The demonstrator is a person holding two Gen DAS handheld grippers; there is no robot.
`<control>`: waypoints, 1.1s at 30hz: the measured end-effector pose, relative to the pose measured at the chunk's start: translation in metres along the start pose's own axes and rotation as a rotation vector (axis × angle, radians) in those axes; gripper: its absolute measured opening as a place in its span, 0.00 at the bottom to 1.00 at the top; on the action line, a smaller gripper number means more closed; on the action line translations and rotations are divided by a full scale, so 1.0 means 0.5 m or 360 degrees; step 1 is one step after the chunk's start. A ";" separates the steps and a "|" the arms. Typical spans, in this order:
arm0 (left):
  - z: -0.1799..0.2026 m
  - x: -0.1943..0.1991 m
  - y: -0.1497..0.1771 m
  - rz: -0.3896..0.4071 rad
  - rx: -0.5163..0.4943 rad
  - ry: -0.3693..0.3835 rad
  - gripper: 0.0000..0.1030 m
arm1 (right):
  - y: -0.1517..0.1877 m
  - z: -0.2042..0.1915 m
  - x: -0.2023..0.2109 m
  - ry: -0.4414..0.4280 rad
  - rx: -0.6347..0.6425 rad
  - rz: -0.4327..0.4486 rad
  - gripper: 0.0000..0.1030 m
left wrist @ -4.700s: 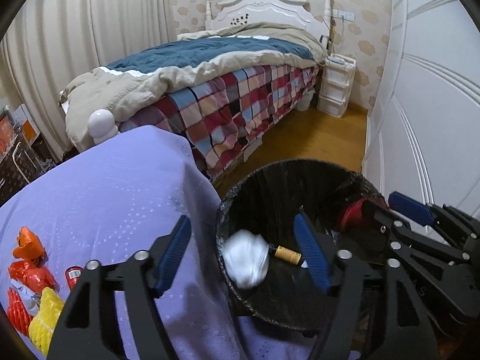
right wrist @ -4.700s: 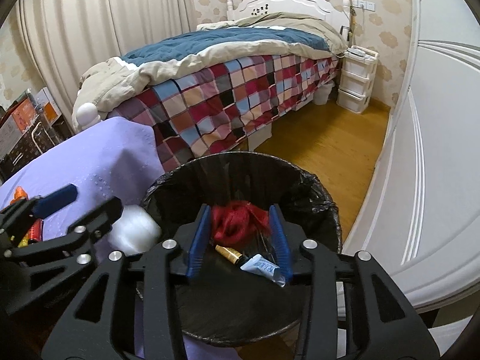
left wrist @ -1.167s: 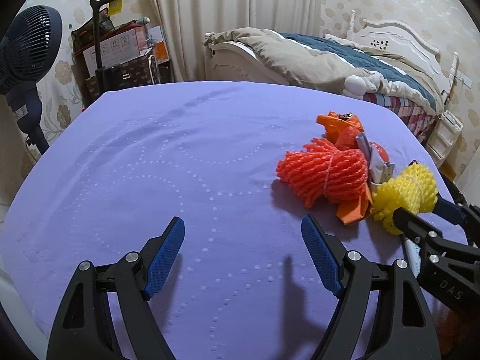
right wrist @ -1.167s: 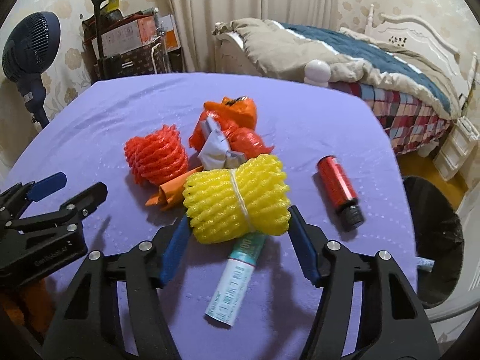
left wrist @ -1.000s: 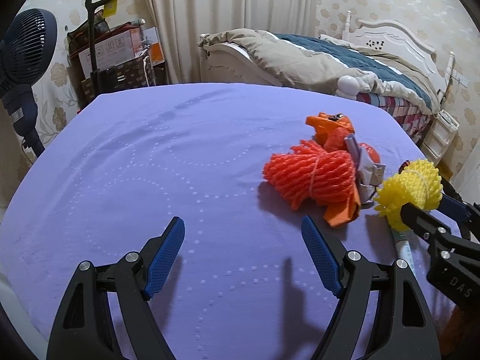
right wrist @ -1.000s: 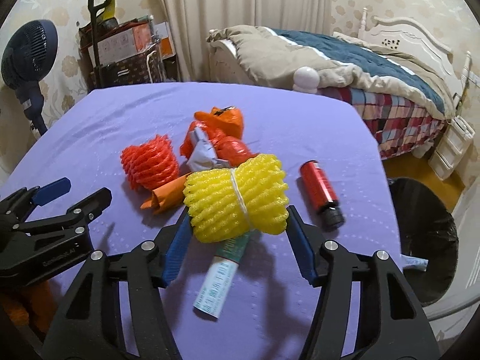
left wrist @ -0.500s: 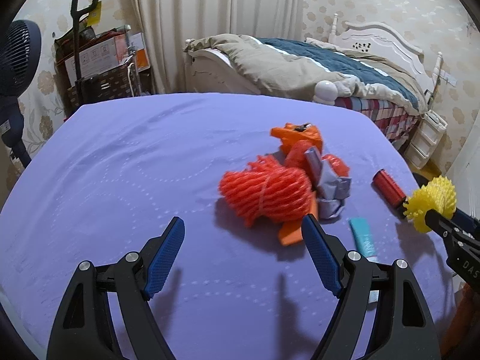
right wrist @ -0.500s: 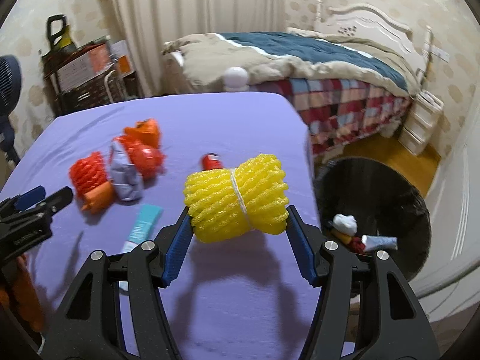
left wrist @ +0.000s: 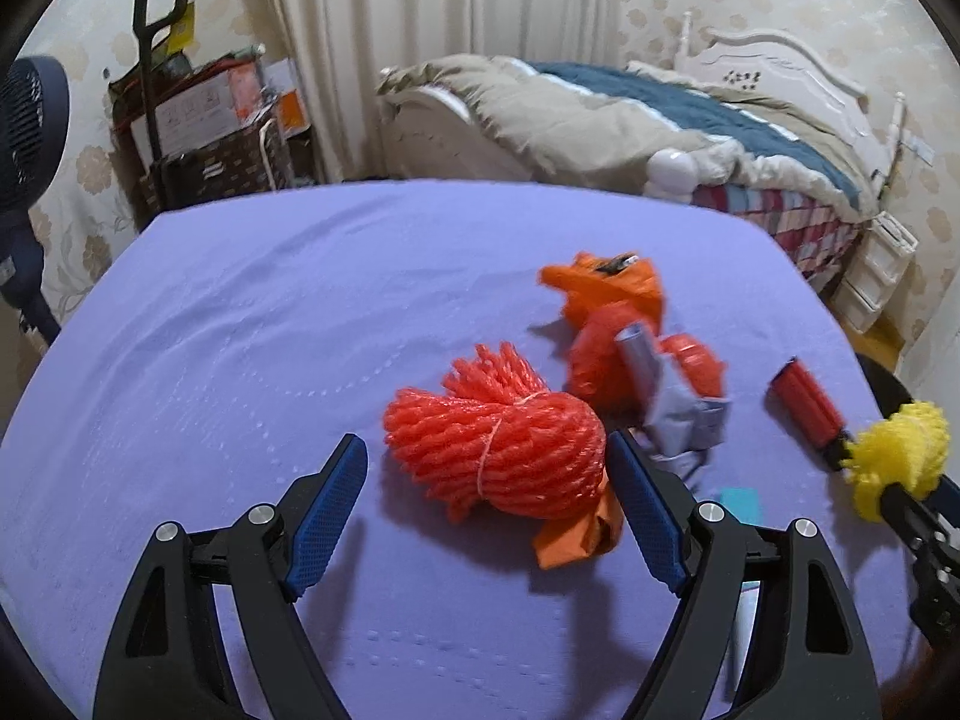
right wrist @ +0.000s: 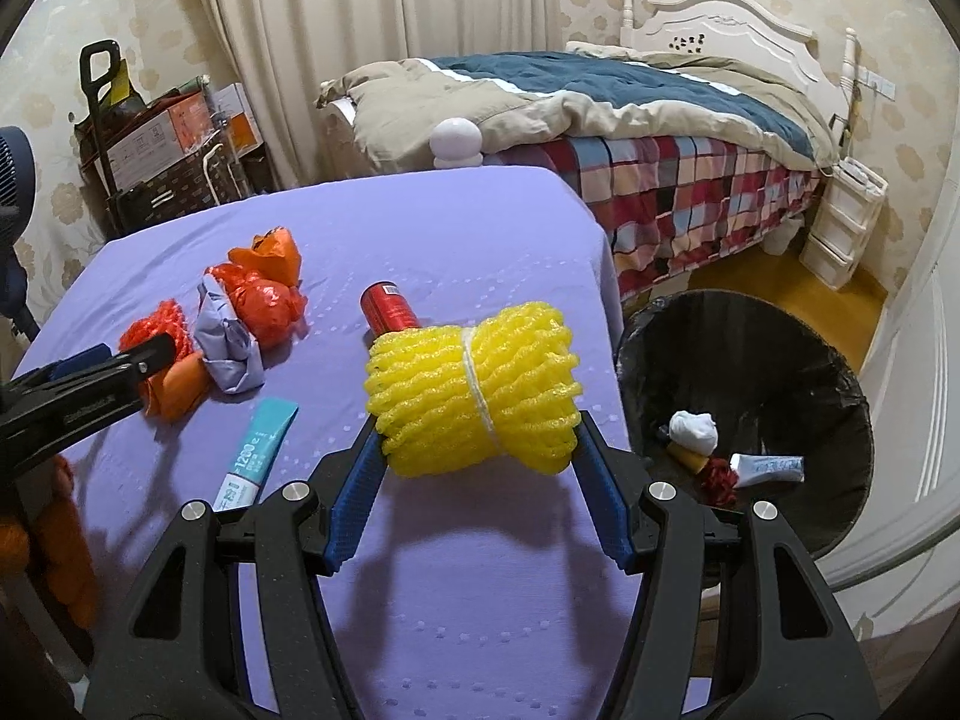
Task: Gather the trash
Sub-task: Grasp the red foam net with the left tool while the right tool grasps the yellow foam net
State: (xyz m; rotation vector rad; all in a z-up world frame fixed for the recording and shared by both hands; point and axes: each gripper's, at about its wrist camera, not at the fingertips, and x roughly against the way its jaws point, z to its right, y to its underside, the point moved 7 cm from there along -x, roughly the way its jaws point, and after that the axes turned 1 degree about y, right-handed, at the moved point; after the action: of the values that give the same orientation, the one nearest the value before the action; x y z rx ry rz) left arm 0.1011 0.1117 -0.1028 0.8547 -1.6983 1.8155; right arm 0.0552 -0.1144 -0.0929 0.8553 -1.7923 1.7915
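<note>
Right now the right gripper [right wrist: 477, 438] has its blue pads clamped on both ends of the yellow foam net bundle [right wrist: 474, 387], carrying it in the air over the right edge of the purple-covered table [right wrist: 432, 240]. Just beyond that edge stands the black-lined trash bin [right wrist: 840, 372], and inside it lie a white wad [right wrist: 694, 431], a small tube [right wrist: 768, 468] and something red [right wrist: 719, 480].

Over on the other side, the left gripper [left wrist: 492, 510] hangs with its jaws spread wide and nothing between the pads, and the orange-red foam net bundle [left wrist: 495, 441] sits on the cloth just ahead of them. Behind that bundle lie crumpled orange plastic bags [left wrist: 612, 306] with a grey wrapper [left wrist: 678, 414] touching them. A red cylindrical bottle [left wrist: 804, 402] lies nearer the right edge, and a teal tube [right wrist: 255, 450] rests on the cloth between the two grippers, seen best from the right wrist.
</note>
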 end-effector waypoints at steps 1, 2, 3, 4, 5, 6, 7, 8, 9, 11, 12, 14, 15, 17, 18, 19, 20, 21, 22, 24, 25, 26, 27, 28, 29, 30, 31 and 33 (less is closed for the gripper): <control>-0.008 -0.003 0.003 -0.0013 0.0012 -0.0009 0.77 | 0.001 -0.001 -0.001 -0.0004 0.0000 -0.0003 0.58; -0.016 -0.004 0.006 -0.0025 0.0018 -0.0020 0.77 | 0.003 -0.002 -0.002 -0.0010 0.0000 -0.0008 0.58; -0.023 -0.004 0.009 -0.0032 0.0022 -0.0026 0.77 | 0.006 -0.004 -0.004 -0.0014 0.0001 -0.0016 0.58; -0.030 -0.004 0.015 -0.0038 0.0023 -0.0035 0.77 | 0.008 -0.006 -0.006 -0.0018 0.0001 -0.0023 0.58; -0.039 -0.004 0.021 -0.0050 0.0022 -0.0052 0.77 | 0.010 -0.007 -0.007 -0.0023 0.0001 -0.0028 0.58; -0.046 -0.004 0.027 -0.0061 0.0025 -0.0060 0.77 | 0.011 -0.008 -0.007 -0.0029 0.0000 -0.0033 0.58; -0.058 -0.004 0.035 -0.0082 0.0051 -0.0053 0.77 | 0.013 -0.010 -0.007 -0.0035 0.0000 -0.0035 0.58; -0.066 -0.003 0.039 -0.0092 0.0076 -0.0044 0.77 | 0.014 -0.011 -0.006 -0.0037 0.0002 -0.0038 0.58; -0.078 0.000 0.043 -0.0102 0.0106 -0.0039 0.77 | 0.015 -0.013 -0.006 -0.0038 0.0005 -0.0040 0.58; -0.093 0.003 0.048 -0.0108 0.0136 -0.0049 0.77 | 0.018 -0.017 -0.004 -0.0040 0.0011 -0.0042 0.58; -0.099 0.007 0.051 -0.0106 0.0146 -0.0049 0.77 | 0.020 -0.019 -0.003 -0.0043 0.0016 -0.0044 0.58; -0.101 0.013 0.053 -0.0095 0.0140 -0.0042 0.77 | 0.025 -0.024 0.000 -0.0046 0.0030 -0.0048 0.58; -0.099 0.015 0.053 -0.0087 0.0127 -0.0037 0.77 | 0.027 -0.026 0.001 -0.0046 0.0035 -0.0051 0.58; -0.087 0.022 0.050 -0.0052 0.0079 -0.0032 0.77 | 0.030 -0.030 0.002 -0.0045 0.0045 -0.0056 0.58; -0.082 0.021 0.045 -0.0040 0.0065 -0.0033 0.77 | 0.032 -0.032 0.002 -0.0042 0.0050 -0.0059 0.58; -0.077 0.022 0.039 -0.0024 0.0054 -0.0028 0.77 | 0.033 -0.033 0.001 -0.0038 0.0053 -0.0061 0.58; -0.073 0.020 0.032 -0.0008 0.0053 -0.0019 0.77 | 0.033 -0.033 0.000 -0.0035 0.0055 -0.0064 0.58; -0.071 0.016 0.024 0.0007 0.0056 -0.0016 0.78 | 0.033 -0.033 0.000 -0.0033 0.0054 -0.0067 0.58; -0.071 0.010 0.017 0.0009 0.0059 -0.0020 0.78 | 0.034 -0.033 -0.002 -0.0033 0.0054 -0.0070 0.58; -0.068 0.000 0.006 0.0011 0.0064 -0.0027 0.78 | 0.035 -0.031 -0.006 -0.0034 0.0047 -0.0081 0.58; -0.069 -0.005 0.000 0.0018 0.0064 -0.0037 0.79 | 0.036 -0.030 -0.009 -0.0036 0.0041 -0.0088 0.58; -0.070 -0.012 -0.006 0.0020 0.0060 -0.0055 0.79 | 0.036 -0.028 -0.011 -0.0037 0.0037 -0.0092 0.58; -0.070 -0.015 -0.008 0.0019 0.0055 -0.0065 0.79 | 0.036 -0.027 -0.013 -0.0040 0.0030 -0.0096 0.58; -0.071 -0.021 -0.011 0.0013 0.0051 -0.0070 0.79 | 0.036 -0.027 -0.014 -0.0041 0.0026 -0.0099 0.58; -0.072 -0.027 -0.012 -0.0001 0.0052 -0.0069 0.78 | 0.035 -0.026 -0.015 -0.0041 0.0024 -0.0099 0.58; -0.075 -0.031 -0.012 -0.0015 0.0058 -0.0069 0.78 | 0.035 -0.026 -0.015 -0.0040 0.0025 -0.0098 0.58; -0.077 -0.031 -0.012 -0.0020 0.0062 -0.0066 0.75 | 0.035 -0.026 -0.017 -0.0039 0.0026 -0.0100 0.58; -0.077 -0.036 -0.008 -0.0044 0.0059 -0.0043 0.63 | 0.035 -0.025 -0.015 -0.0041 0.0025 -0.0101 0.58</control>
State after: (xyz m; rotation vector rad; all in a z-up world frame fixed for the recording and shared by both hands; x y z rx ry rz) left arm 0.1121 0.1514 -0.1145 0.9179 -1.6657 1.8302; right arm 0.0468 -0.1018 -0.1103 0.9352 -1.7492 1.7641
